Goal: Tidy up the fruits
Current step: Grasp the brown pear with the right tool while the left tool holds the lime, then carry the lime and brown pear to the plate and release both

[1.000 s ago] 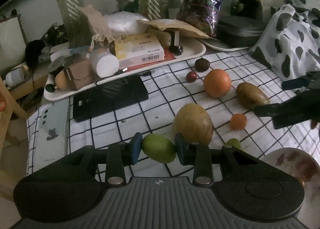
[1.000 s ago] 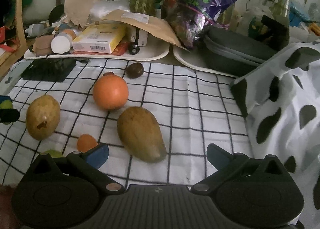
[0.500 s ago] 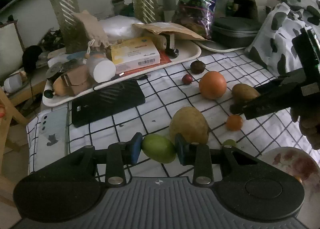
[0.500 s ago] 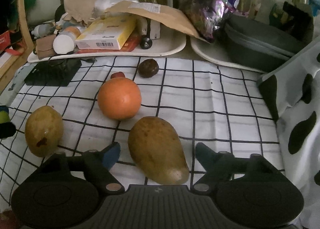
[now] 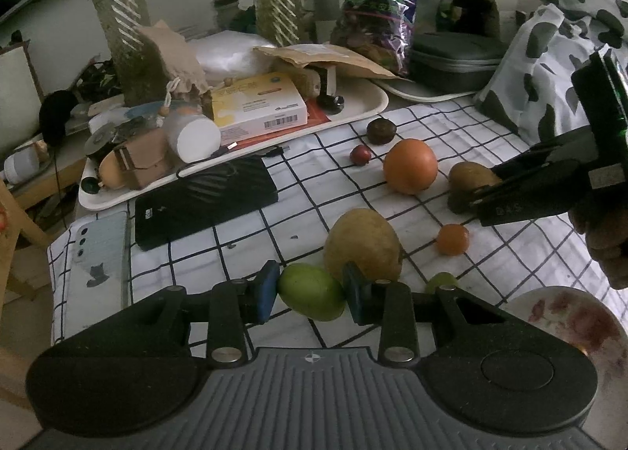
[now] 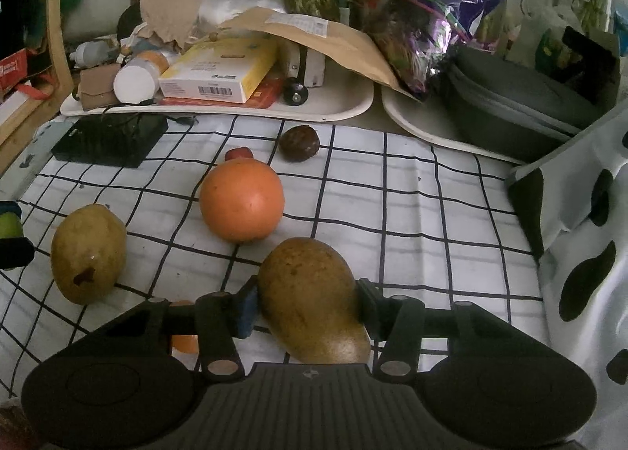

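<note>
Fruits are held in both grippers: a green mango (image 5: 312,291) is clamped between the left gripper's (image 5: 310,293) pads, a brown mango (image 6: 312,299) between the right gripper's (image 6: 308,308). Beyond the fingers, an orange (image 6: 241,198) is seen on the checked cloth (image 6: 412,214).

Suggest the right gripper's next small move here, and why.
Probably close the last bit and lift. The right gripper has its fingers on either side of the brown mango, which still lies on the checked cloth. The left gripper already holds a green fruit.
</note>
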`<state>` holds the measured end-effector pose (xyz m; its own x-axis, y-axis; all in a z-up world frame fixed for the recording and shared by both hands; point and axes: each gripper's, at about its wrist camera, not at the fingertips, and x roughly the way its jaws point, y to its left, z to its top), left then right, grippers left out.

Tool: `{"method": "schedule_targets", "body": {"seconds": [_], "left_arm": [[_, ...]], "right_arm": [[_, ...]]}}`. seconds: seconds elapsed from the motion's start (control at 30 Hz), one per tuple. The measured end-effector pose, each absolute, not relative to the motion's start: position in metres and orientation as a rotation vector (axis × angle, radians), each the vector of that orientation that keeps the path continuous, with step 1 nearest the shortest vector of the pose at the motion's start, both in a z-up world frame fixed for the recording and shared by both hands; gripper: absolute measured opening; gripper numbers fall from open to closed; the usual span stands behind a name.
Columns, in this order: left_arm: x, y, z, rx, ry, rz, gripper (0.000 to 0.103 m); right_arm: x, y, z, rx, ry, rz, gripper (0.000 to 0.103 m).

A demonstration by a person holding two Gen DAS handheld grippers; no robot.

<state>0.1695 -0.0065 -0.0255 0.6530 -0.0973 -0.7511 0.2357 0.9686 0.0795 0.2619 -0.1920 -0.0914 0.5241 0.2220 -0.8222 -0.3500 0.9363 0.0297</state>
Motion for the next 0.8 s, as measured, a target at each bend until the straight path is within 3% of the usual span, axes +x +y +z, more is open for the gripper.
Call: {"method": "schedule_targets", "body": {"seconds": [0.8], "left_arm": [[0.160, -0.008, -0.013, 0.122, 0.795, -0.218, 0.035]], "right_arm": [[0.232, -0.202, -0.058, -0.162, 0.890, 0.268, 0.052]]}}
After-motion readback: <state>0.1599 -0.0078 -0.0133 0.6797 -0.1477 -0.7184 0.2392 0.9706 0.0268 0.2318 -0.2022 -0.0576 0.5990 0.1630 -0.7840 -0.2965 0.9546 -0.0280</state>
